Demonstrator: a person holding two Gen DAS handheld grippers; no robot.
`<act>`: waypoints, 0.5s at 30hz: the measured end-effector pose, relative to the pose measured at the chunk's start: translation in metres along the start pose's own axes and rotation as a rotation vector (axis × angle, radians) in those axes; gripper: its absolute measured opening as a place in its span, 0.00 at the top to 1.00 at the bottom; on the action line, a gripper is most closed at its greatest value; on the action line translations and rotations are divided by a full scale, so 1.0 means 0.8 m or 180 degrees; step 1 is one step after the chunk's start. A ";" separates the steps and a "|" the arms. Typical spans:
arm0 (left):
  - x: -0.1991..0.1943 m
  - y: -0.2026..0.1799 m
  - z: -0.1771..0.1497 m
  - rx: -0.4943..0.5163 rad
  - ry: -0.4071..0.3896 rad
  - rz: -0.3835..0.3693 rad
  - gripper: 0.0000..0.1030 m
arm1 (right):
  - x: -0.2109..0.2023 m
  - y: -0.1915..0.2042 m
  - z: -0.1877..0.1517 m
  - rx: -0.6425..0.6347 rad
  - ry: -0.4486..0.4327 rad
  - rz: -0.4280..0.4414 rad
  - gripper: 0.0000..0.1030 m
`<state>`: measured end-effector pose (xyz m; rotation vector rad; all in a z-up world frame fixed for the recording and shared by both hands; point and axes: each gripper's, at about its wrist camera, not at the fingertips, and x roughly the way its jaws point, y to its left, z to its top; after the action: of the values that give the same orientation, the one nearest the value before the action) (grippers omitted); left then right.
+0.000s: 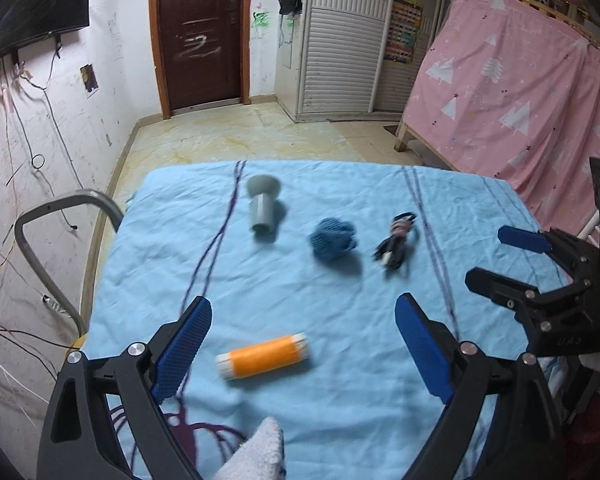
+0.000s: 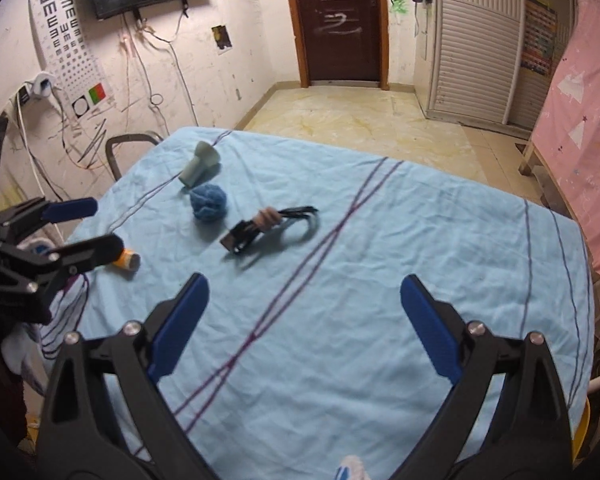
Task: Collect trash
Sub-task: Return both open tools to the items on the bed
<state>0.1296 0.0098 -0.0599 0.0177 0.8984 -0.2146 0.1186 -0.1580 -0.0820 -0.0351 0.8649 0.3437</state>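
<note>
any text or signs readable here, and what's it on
"E": rows of the letter turned various ways, shrinking downward, on the eye chart; lower rows too small to read.
Colourful poster by the wardrobe: too blurred.
Embossed marking on the right gripper body: unreadable.
Scrawl on the door: no legible word.

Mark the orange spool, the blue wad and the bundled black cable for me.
orange spool (image 1: 263, 357): left wrist view, on its orange wound middle.
blue wad (image 1: 333, 239): left wrist view, centre of the crumpled lump.
bundled black cable (image 2: 256, 229): right wrist view, on the black bundle's middle.
</note>
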 end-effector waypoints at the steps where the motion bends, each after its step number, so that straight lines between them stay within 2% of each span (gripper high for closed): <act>1: 0.002 0.006 -0.003 -0.0012 0.0009 0.0000 0.18 | 0.002 0.004 0.001 -0.0015 0.0002 0.0007 0.10; 9: 0.020 0.038 -0.021 -0.0050 0.0107 -0.0010 0.18 | 0.028 0.027 0.016 -0.0127 0.0074 -0.0015 0.10; 15: 0.030 0.041 -0.027 0.0014 0.0176 -0.0065 0.18 | 0.045 0.041 0.026 -0.0190 0.0108 -0.0041 0.10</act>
<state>0.1336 0.0397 -0.0942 0.0187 0.9536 -0.2361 0.1456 -0.1137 -0.0917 -0.1020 0.8876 0.3575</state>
